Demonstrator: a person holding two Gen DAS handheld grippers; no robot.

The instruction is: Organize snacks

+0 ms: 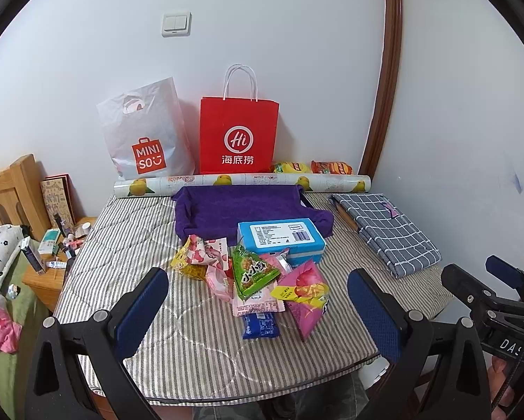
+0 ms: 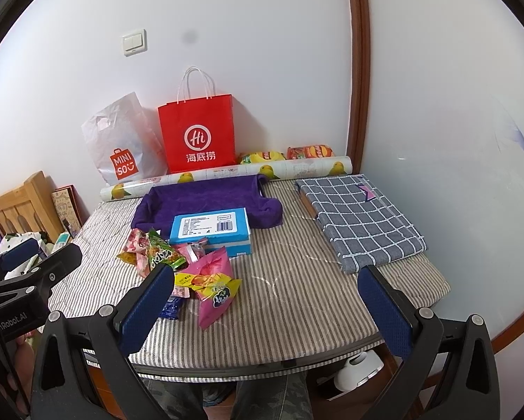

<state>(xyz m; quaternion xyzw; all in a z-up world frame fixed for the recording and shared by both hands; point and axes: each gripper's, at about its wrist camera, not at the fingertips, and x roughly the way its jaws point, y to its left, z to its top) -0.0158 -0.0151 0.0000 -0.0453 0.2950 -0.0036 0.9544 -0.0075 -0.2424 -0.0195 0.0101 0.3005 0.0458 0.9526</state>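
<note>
A heap of snack packets lies mid-table on the striped cloth: a green packet [image 1: 253,273] [image 2: 164,253], a pink bag [image 1: 305,297] [image 2: 214,280], a small blue packet [image 1: 260,325], a pink-white packet [image 1: 204,250]. Behind them sits a blue box [image 1: 281,243] [image 2: 211,231] against a purple-lined tray [image 1: 234,210] [image 2: 202,197]. My left gripper [image 1: 258,311] hangs open just in front of the heap, holding nothing. My right gripper [image 2: 262,308] is open too, over bare cloth to the right of the heap. Each gripper shows at the edge of the other's view.
A red paper bag [image 1: 239,136], a white plastic bag [image 1: 146,136], a patterned roll [image 1: 241,182] and two chip bags [image 1: 311,167] line the back wall. A folded checked cloth [image 2: 362,217] lies at right. A cluttered wooden nightstand [image 1: 57,262] and bed stand left.
</note>
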